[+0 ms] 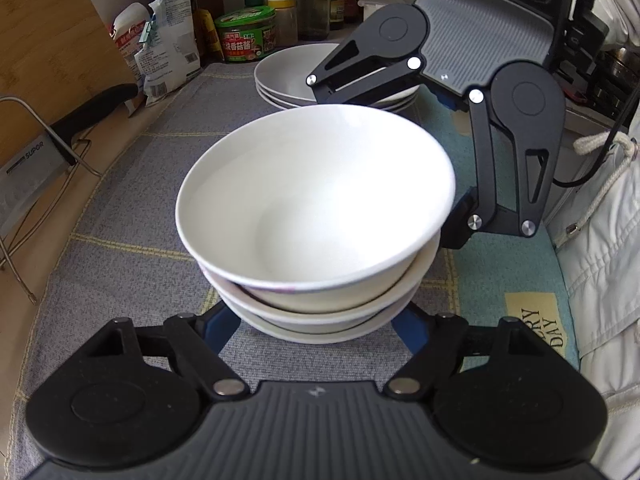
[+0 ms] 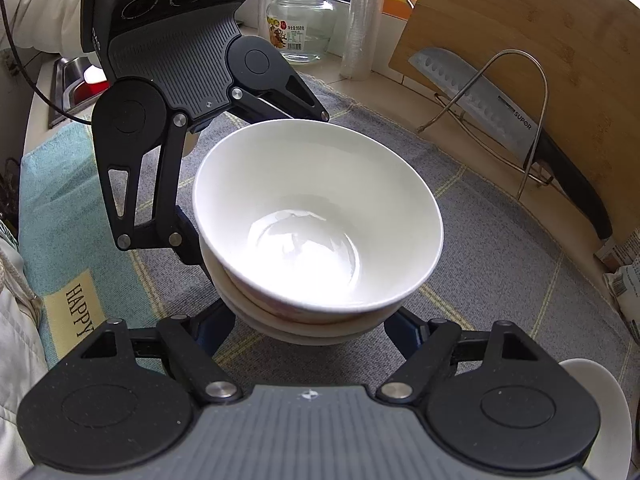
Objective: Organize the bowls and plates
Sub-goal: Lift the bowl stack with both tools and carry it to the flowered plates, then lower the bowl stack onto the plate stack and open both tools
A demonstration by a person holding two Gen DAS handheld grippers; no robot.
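A stack of white bowls (image 1: pixel 312 208) stands on the checked cloth (image 1: pixel 132 208), and its top bowl (image 2: pixel 320 216) sits tilted. My left gripper (image 1: pixel 316 322) reaches in from the near side, its blue fingers (image 1: pixel 222 326) tight against the lowest bowls with their tips hidden under the rims. My right gripper (image 2: pixel 312 330) holds the same stack from the opposite side, its fingers (image 2: pixel 408 330) likewise tucked under the rim. Each view shows the other gripper's black finger (image 1: pixel 456 228) against the stack's side. A pile of shallow white plates (image 1: pixel 288 72) lies behind the bowls.
A wire rack (image 2: pixel 532 128) holds a knife (image 2: pixel 480 96) in front of a wooden cutting board (image 2: pixel 540 32). Jars, bottles and a bag (image 1: pixel 248 32) line the back wall. A sink (image 2: pixel 68 80) lies beyond the cloth. A person's white jacket (image 1: pixel 600 280) is alongside.
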